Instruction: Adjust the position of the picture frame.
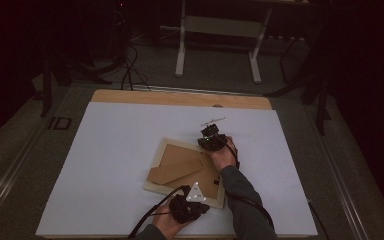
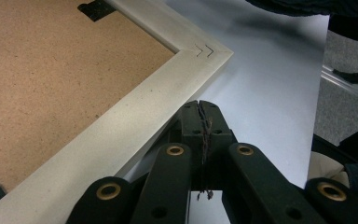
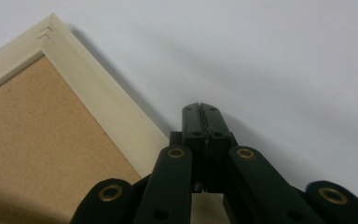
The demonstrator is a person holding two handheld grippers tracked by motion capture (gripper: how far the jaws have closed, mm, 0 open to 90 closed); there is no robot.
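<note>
A dim room surrounds a tabletop [image 1: 105,150] covered by a white sheet, with a strip of bare wood along its far edge and the pale legs of another table [image 1: 217,37] on the floor beyond. A picture frame [image 1: 155,185] lies face down on the sheet, pale wooden border up, brown backing board [image 1: 180,167] showing with its folded stand.

The left claw [image 1: 192,197] sits at the frame's near corner, held in a hand coming up from the bottom edge, a grey three-cornered plate on top. In the left gripper view its jaws are clenched together with nothing between them, the tip [image 2: 201,112] just beside the outer edge of the frame's border [image 2: 135,116], close to a mitred corner. Whether the tip touches the wood I cannot tell.

The right claw [image 1: 211,136] rests at the frame's far corner, the sleeve crossing over the frame's right side and hiding part of it. In the right gripper view its jaws are likewise pressed shut and empty, the tip [image 3: 201,114] over the white sheet, with the frame's border [image 3: 102,112] just to its left.

No brand or label can be read. Two small V-shaped staple marks sit at each visible corner joint [image 2: 204,50]. A black turn clip [image 2: 95,9] is cut off at the top, and a thin object [image 1: 214,120] beyond the right claw is too small to make out.
</note>
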